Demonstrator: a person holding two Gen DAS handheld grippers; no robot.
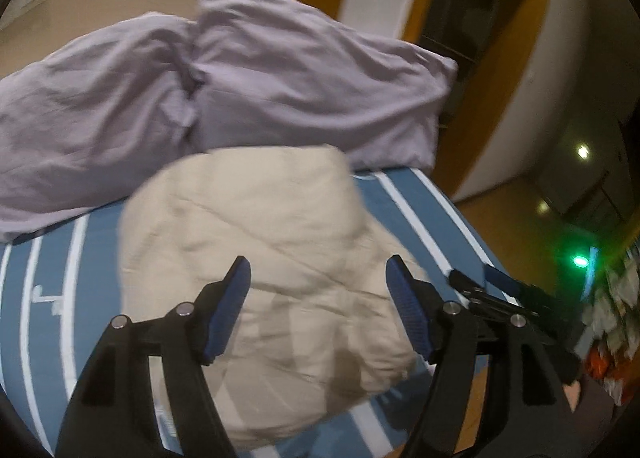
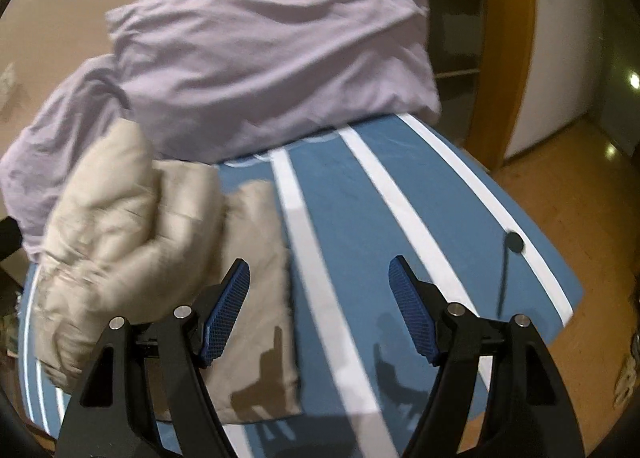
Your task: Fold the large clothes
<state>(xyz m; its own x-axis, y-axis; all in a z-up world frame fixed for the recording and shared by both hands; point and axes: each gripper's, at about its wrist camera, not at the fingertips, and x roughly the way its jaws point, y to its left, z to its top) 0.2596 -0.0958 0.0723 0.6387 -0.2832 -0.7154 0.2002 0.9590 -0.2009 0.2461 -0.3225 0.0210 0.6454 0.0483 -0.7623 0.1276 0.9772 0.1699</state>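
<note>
Near: left gripper [image 1: 318, 282] w/ jaws spread, nothing between; right gripper [image 2: 319, 282] likewise spread and empty. Below them, 1 beige padded jacket [image 1: 256, 258], bundled in a folded heap on the blue sheet [image 2: 360, 194] w/ white stripes. Far: 2 lilac pillows [image 1: 288, 70] side by side, touching the jacket's far edge. No legible writing.
</note>
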